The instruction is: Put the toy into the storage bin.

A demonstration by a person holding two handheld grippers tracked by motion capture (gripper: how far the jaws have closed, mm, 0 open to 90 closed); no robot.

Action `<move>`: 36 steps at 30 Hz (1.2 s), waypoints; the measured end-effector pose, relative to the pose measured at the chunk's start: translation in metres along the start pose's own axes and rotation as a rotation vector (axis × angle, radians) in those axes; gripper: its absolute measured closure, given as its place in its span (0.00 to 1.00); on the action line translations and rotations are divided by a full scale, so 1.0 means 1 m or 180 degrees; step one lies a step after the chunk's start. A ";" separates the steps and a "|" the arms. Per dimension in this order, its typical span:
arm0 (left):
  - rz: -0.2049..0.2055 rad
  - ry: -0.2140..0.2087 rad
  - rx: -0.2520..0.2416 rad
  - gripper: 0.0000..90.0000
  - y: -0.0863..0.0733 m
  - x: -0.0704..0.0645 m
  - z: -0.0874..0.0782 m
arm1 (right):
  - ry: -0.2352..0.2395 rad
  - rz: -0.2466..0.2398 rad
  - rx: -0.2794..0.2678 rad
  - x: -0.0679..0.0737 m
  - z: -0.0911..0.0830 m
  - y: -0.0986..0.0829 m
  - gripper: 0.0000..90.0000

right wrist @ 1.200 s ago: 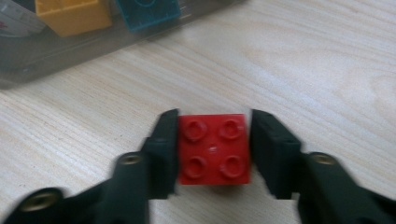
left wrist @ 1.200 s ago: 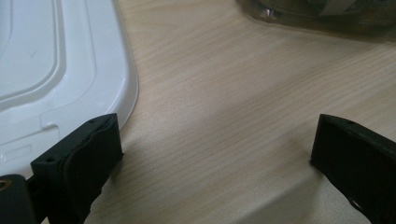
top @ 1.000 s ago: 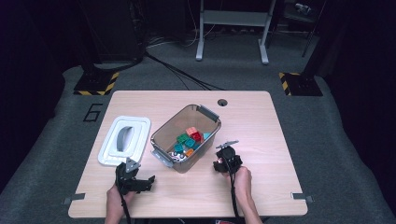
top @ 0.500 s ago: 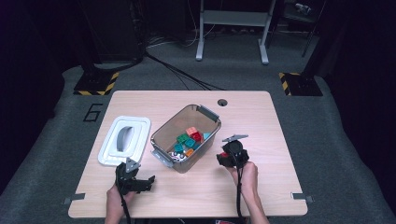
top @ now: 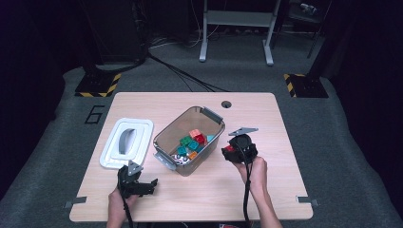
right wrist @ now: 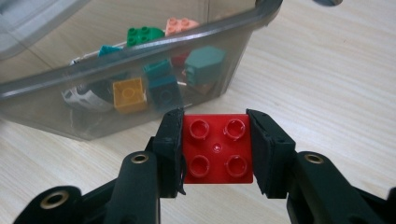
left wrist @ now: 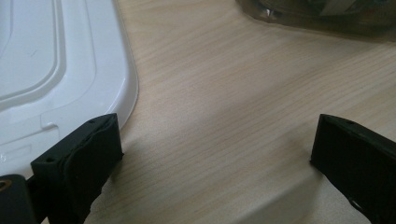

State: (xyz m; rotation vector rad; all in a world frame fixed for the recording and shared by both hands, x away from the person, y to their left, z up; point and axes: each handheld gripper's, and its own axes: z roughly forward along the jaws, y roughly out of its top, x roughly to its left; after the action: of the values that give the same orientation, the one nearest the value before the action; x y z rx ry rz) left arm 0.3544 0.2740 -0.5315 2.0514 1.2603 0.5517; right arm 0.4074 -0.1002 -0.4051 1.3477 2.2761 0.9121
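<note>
Your right gripper (right wrist: 215,149) is clenched on a red brick (right wrist: 217,147), held just outside the grey bin (right wrist: 140,70) of bricks. I judge this the carrying step: next, lift the brick over the rim and release it inside. Your left gripper (left wrist: 215,154) rests released on the table (left wrist: 224,93), beside the white lid (left wrist: 56,60).

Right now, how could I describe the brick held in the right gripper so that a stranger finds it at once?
Find the clear bin mid-table; the right gripper is just outside its wall. Clamped between its jaws is a red brick, square with four studs. The other bricks all lie inside the bin.
</note>
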 end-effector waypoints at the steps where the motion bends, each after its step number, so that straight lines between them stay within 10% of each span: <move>1: 0.0000 0.0000 -0.0001 0.02 0.000 0.000 0.000 | -0.0006 -0.0023 -0.0035 0.000 -0.003 0.004 0.65; 20: -0.0002 -0.0003 0.0000 0.02 0.000 0.000 0.000 | 0.0014 -0.0182 -0.0205 0.011 -0.023 0.046 0.65; 36: 0.0000 -0.0003 0.0000 0.02 0.000 0.000 0.000 | 0.0207 -0.0377 -0.0088 0.032 0.002 0.078 0.65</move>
State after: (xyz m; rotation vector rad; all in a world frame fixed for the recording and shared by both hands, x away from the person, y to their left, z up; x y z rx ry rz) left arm 0.3544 0.2741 -0.5315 2.0513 1.2598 0.5508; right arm 0.4432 -0.0452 -0.3527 1.1738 2.3548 0.9570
